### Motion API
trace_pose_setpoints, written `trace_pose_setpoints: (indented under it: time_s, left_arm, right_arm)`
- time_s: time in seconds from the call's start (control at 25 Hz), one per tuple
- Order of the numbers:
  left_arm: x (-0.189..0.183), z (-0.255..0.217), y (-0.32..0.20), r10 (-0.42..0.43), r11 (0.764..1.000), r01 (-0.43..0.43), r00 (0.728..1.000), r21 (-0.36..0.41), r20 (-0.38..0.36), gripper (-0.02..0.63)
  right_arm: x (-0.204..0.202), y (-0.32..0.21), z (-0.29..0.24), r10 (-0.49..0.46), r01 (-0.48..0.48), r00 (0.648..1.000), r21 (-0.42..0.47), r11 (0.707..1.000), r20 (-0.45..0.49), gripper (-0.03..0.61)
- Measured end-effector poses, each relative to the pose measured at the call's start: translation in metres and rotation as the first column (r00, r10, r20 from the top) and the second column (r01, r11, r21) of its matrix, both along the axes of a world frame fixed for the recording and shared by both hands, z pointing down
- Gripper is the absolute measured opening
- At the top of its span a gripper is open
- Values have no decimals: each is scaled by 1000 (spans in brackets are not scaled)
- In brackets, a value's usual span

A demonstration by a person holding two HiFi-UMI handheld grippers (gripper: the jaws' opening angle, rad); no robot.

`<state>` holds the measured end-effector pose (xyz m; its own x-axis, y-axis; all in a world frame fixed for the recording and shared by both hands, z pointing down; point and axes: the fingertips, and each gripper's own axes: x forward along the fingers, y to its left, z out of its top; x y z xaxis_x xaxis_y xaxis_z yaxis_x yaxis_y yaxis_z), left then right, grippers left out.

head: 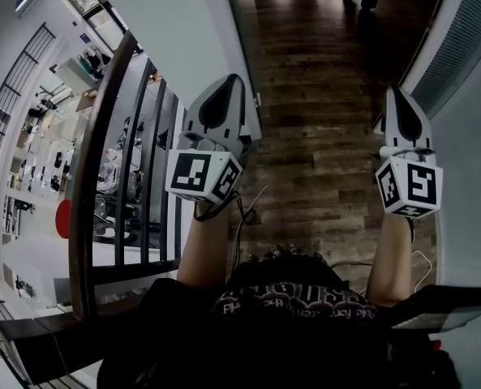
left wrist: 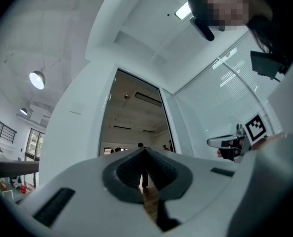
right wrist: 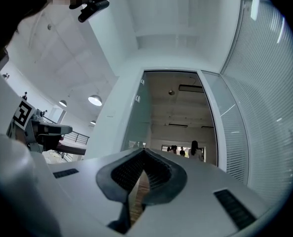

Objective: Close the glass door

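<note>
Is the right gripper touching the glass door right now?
Apart. The head view shows bare wood floor between the right gripper and the glass door; its shut jaws hold nothing.

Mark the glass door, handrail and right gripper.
glass door [right wrist: 138,113], right gripper view, middle of its pane
handrail [head: 90,152], head view, dark wooden top rail
right gripper [head: 397,96], head view, between its shut fingertips

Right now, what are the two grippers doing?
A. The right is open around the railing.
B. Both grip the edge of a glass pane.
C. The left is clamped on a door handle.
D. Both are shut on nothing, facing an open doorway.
D: the left gripper and the right gripper each show jaw tips meeting with nothing between them, and the doorway ahead stands open.
</note>
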<state>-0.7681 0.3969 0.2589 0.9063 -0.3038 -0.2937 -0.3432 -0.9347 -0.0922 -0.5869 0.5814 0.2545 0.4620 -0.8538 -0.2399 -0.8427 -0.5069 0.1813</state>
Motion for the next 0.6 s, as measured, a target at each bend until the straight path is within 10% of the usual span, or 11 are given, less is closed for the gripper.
trace_pose_setpoints:
  time_s: [0.6]
  left_arm:
    - [23,19,29,-59,997,57,997,51,42,2]
  right_arm:
    - [28,8,19,-76,76,997,-25,997,22,-6]
